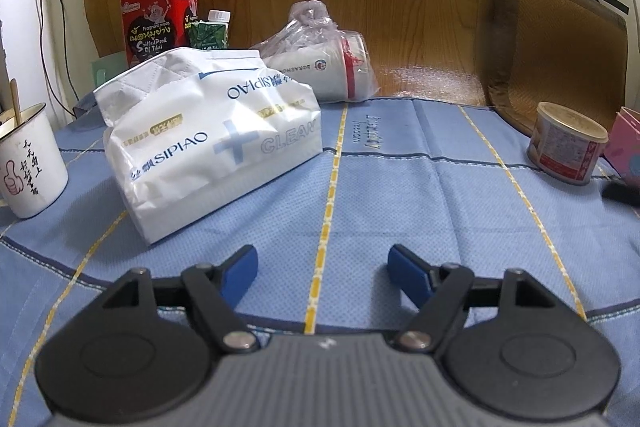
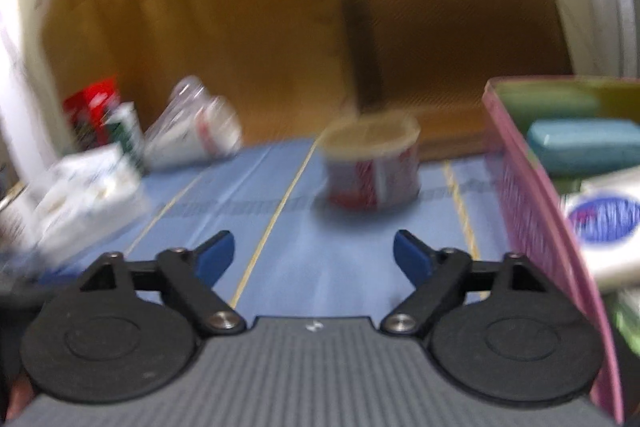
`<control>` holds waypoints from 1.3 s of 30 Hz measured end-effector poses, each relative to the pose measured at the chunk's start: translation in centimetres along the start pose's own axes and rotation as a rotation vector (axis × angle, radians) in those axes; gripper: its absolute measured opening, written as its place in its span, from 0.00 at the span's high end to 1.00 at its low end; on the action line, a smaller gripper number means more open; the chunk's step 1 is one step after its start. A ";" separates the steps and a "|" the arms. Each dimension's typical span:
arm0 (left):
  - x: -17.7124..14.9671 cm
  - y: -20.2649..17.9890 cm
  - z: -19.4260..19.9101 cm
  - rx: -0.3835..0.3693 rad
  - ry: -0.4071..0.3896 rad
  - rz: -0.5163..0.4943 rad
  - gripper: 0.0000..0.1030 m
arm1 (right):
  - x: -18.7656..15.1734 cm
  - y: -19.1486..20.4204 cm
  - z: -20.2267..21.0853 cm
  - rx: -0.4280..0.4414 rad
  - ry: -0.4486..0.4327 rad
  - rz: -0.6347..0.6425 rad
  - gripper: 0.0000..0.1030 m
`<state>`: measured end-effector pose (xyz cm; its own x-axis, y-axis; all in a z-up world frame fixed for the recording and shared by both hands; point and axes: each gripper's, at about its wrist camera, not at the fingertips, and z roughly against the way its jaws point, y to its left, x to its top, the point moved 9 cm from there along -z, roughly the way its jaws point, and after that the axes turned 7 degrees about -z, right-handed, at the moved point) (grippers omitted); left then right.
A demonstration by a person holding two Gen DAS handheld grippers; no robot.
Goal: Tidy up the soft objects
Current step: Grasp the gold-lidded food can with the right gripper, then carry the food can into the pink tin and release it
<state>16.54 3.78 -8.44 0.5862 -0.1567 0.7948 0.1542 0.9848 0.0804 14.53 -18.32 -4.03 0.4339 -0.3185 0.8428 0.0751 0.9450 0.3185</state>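
A white SIPIAO tissue pack (image 1: 212,131) lies on the blue checked cloth (image 1: 400,195), ahead and to the left of my left gripper (image 1: 323,255). That gripper is open and holds nothing. The right wrist view is blurred. My right gripper (image 2: 314,239) is open over the cloth with nothing between its fingers. Directly to its right stands a pink basket (image 2: 532,211). Inside it lie a green sponge (image 2: 548,103), a teal sponge (image 2: 584,143) and a silvery pack with a blue oval (image 2: 604,223). The tissue pack (image 2: 80,187) shows far left there.
A white mug (image 1: 28,163) stands at the left edge. A red tin (image 1: 158,19), a green carton (image 1: 210,33) and a bagged white cup (image 1: 320,67) sit at the back. A round red-labelled tub (image 1: 566,143) stands right, by a woven mat (image 1: 556,47).
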 end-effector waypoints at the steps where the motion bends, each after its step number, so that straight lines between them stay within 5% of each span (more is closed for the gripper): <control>1: 0.0 0.0 0.0 -0.002 0.000 0.000 0.26 | 0.7 -0.1 -0.7 -0.013 -0.014 -0.003 0.11; 10: 0.1 -0.1 -0.2 -0.013 0.003 -0.001 0.22 | 4.0 -0.9 -7.9 -0.191 -0.031 0.098 0.03; 14: 0.1 -0.1 -0.3 -0.016 0.003 -0.003 0.22 | 4.3 -1.9 -9.7 -0.241 -0.003 0.103 0.09; 15: 0.1 -0.1 -0.3 -0.016 0.003 -0.002 0.22 | 4.3 -2.1 -9.9 -0.226 0.014 0.096 0.16; 21: 0.1 -0.1 -0.4 -0.023 0.002 0.001 0.21 | 2.0 0.5 -6.7 -0.117 0.044 0.131 0.16; 31: 0.0 -0.2 -0.3 -0.024 0.003 -0.004 0.19 | -6.5 6.3 6.2 0.280 0.178 0.339 0.16; 39: 0.0 -0.5 0.7 -0.150 -0.015 0.032 0.15 | -8.6 4.9 9.3 0.275 0.163 0.327 0.07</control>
<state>15.94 3.37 -8.04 0.5809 -0.1234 0.8046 0.2532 0.9668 -0.0345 2.85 -11.66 -5.65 0.5320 0.0302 0.8462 -0.3211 0.9319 0.1686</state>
